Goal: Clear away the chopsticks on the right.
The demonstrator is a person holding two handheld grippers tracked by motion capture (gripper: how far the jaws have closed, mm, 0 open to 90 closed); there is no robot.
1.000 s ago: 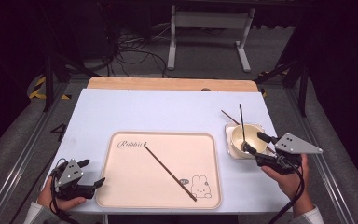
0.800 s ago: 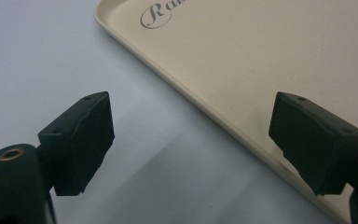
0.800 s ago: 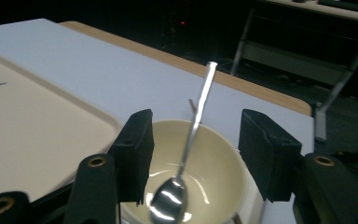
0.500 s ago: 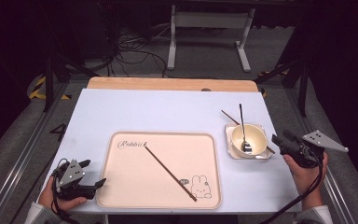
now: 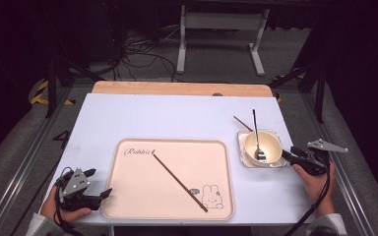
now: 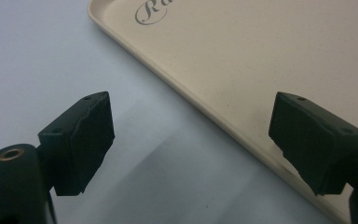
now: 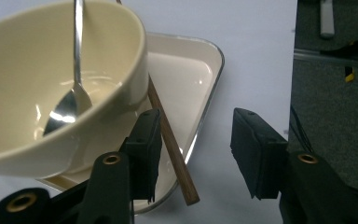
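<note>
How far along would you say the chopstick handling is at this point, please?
Done: one chopstick already lies across the tray. In hand: the right gripper, jaws just closing, straddles the end of the second chopstick beside the bowl, not yet pinched. Left: gripping and probably moving it. The left gripper waits open.

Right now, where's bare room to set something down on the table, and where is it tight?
Free: the wide strip of table behind the tray, and the tray's own surface either side of the chopstick lying across it. Crowded: the right edge, where the bowl with its spoon sits in a small dish and the right gripper is close.
</note>
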